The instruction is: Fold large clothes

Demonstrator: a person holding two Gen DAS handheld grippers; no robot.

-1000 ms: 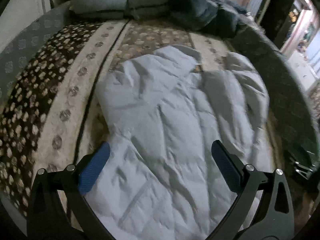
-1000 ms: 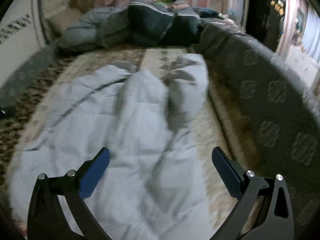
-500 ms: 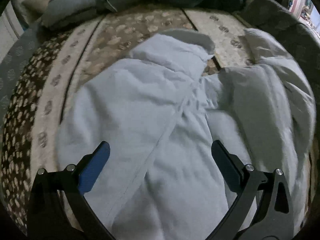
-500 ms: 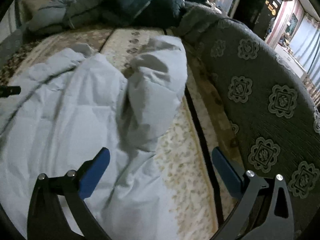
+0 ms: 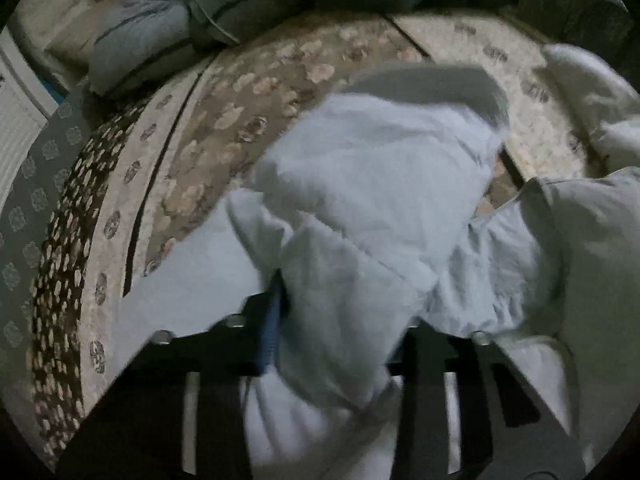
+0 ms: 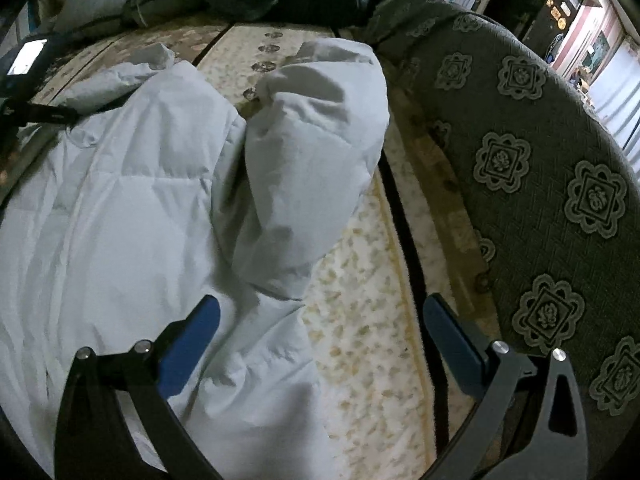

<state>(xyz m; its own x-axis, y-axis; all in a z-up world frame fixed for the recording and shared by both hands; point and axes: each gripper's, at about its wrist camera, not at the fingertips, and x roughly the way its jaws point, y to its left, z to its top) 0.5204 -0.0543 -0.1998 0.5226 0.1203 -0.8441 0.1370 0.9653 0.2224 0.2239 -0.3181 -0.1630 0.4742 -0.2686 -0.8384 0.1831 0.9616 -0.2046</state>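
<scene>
Pale blue quilted jacket [image 5: 360, 184] spread across the patterned bed cover [image 5: 224, 120], collar toward 12 o'clock in the left wrist view, one puffy sleeve [image 6: 316, 140] doubled up toward 1 o'clock in the right wrist view. The left gripper [image 5: 336, 320] is closing its jaws with a thick bunch of the jacket's fabric between them; the blue pad at 9 o'clock of the bunch is all but buried in cloth. The right gripper [image 6: 320, 340] hangs with jaws wide and empty over the jacket's edge, one pad above fabric, the other above bare bed cover. Judged step: securing a first hold for a fold. For a good result, pinch through the full padded layer near a seam, not the slippery outer shell alone, and let the right gripper take a matching edge before lifting. The shell is smooth and stitched in soft, springy panels that will likely resist creasing. A dark medallion-woven bolster [image 6: 560, 200] borders the bed at 3 o'clock; heaped bedding [image 5: 192, 20] lies at 12.
</scene>
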